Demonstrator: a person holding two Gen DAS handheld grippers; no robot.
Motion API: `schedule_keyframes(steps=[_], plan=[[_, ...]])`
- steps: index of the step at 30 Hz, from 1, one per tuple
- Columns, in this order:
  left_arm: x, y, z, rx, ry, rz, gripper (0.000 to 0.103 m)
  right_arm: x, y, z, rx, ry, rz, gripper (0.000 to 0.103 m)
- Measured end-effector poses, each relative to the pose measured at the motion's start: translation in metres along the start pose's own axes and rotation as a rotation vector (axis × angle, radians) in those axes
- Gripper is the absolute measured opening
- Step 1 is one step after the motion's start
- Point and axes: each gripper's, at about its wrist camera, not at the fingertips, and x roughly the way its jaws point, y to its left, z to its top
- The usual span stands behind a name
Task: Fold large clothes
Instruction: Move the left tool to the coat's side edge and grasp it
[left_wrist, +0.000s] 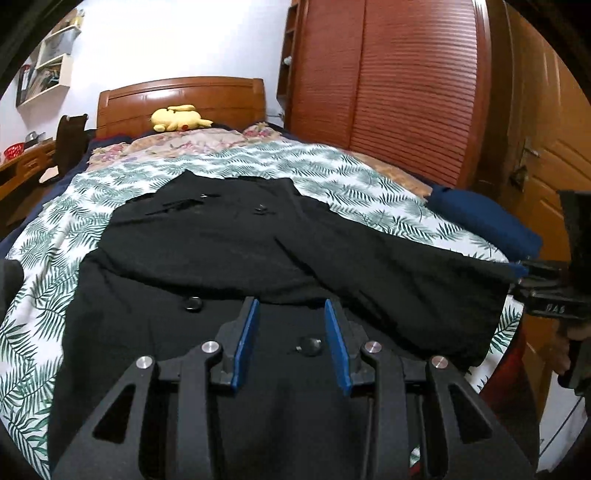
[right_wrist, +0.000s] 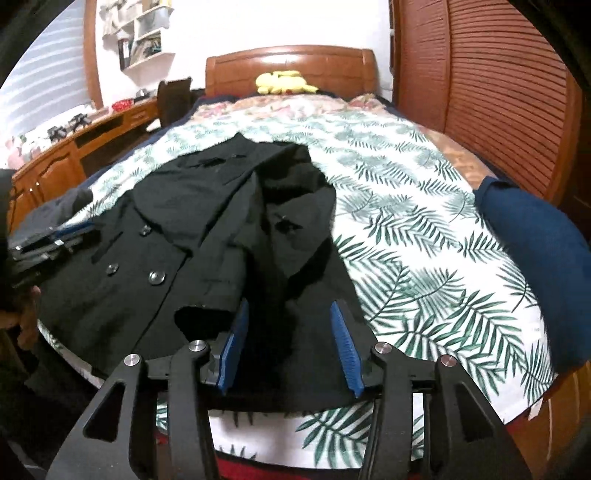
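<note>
1. Black coat (left_wrist: 229, 243) lies spread on the leaf-print bed (right_wrist: 424, 236), one sleeve folded across.
2. Left gripper (left_wrist: 291, 325) hovers over it, jaws apart, empty.
3. Right gripper (right_wrist: 291, 328) is open above the hem, pads clear of the cloth.

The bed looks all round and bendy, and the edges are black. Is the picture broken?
Not broken. Left wrist view: the fisheye lens bulges the bed and blacks out the corners; the black coat loses detail. Right wrist view: same bulge, and the blue pillow smears at the edge.
</note>
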Motion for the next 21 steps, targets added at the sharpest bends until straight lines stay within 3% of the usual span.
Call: schedule_keyframes(steps=[13,21], plan=[[0.057,-0.053,0.007,0.011,0.161,-0.037,0.035,-0.013,-0.038,0.007,0.036,-0.091,0.063,0.048],[0.102,-0.064,0.007,-0.027,0.275,-0.057,0.035,-0.008,-0.046,-0.001,0.054,-0.089,0.085,0.049]])
